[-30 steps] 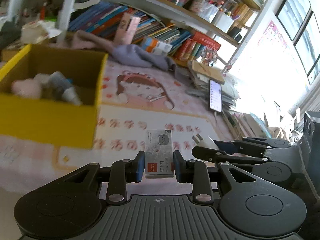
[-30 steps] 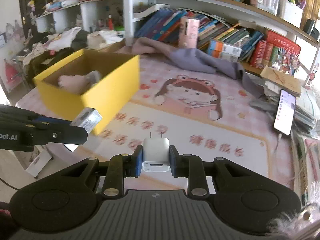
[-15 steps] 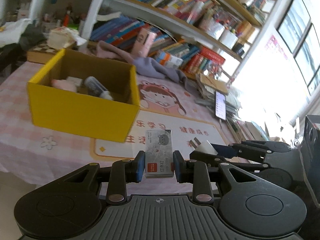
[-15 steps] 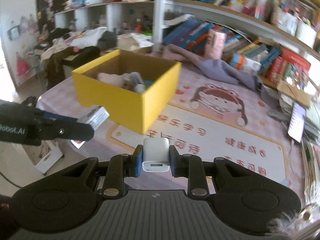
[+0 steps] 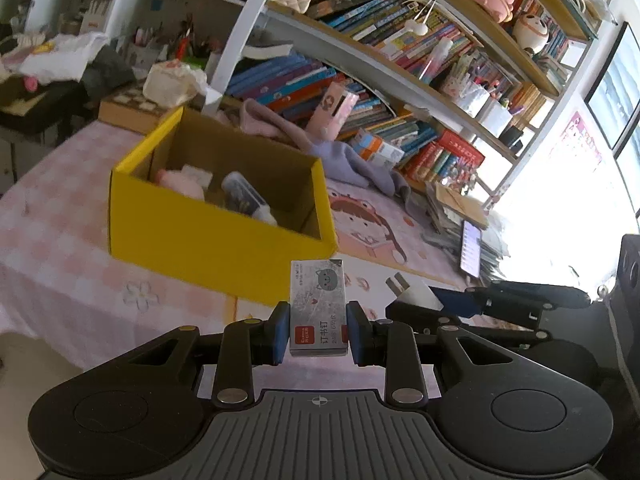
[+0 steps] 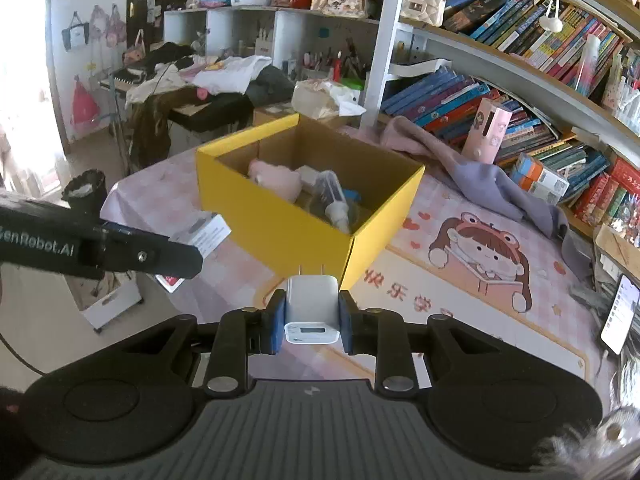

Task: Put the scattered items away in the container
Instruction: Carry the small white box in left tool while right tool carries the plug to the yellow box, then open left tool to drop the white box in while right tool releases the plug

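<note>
Yellow box (image 6: 304, 220): open-topped, on the pink checked tablecloth (image 5: 60, 248), holding a pink plush (image 6: 276, 184) and a bottle (image 6: 334, 200). Staple box (image 5: 318, 304): clamped in the left gripper (image 5: 318, 334), near side of the box. White charger (image 6: 312, 308): clamped in the right gripper (image 6: 312, 330), prongs pointing toward the box. Purple cloth (image 6: 480, 176): far right.

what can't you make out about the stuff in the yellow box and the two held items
- Yellow box floor: left wrist view, hidden by its near wall.
- Box contents under the pink plush and bottle: right wrist view, covered.
- Staple box small print: blurred.
- Charger label: too small.
</note>
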Tool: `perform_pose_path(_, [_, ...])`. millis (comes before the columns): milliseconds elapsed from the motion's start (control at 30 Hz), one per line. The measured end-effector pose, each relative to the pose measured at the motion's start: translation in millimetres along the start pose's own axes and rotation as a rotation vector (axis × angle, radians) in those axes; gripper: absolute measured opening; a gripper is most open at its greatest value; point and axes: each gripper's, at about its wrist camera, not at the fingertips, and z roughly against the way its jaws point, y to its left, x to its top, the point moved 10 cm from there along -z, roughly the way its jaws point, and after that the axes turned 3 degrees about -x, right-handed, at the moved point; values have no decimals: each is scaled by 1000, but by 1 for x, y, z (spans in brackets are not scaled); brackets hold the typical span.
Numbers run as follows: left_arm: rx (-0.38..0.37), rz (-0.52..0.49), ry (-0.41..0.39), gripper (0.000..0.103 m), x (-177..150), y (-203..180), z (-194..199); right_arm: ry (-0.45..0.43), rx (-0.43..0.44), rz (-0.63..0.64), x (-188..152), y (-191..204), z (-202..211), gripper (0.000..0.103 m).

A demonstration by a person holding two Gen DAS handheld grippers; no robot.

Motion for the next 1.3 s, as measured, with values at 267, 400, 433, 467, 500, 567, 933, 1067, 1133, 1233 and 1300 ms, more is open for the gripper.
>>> perform_pose_path(267, [73, -95, -64, 28, 62, 17, -27, -69, 7, -18, 52, -27, -38, 25])
perform_pose_path(400, [141, -185, -69, 28, 83, 24, -51, -70, 31, -31, 74, -41, -68, 25])
perform_pose_path(433, [152, -206, -69, 28, 88, 25, -58, -67, 37, -34, 79, -43, -75, 25])
perform_pose_path(467, [158, -217, -66, 28, 92, 26, -65, -63, 44, -37, 83, -46, -83, 25])
perform_pose_path(500, [160, -222, -62, 28, 96, 29, -73, -59, 52, -40, 87, -49, -92, 25])
perform_pose_path(567, [170, -230, -48, 28, 101, 35, -86, -48, 66, -45, 95, -53, -110, 25])
perform_pose_path(933, [276, -271, 83, 28, 114, 81, -159, 90, 115, -109, 133, -75, -218, 25])
perform_pose_path(1067, [300, -238, 113, 28, 120, 95, -172, 167, 185, -194, 141, -73, -255, 25])
perform_pose_path(1133, [326, -239, 131, 28, 123, 102, -177, 206, 220, -219, 142, -70, -272, 25])
perform_pose_path(1233, [353, -244, 150, 28, 128, 110, -183, 259, 238, -213, 139, -65, -294, 25])
perform_pose_path(1300, [355, -243, 168, 28, 129, 114, -189, 289, 234, -196, 136, -62, -305, 25])
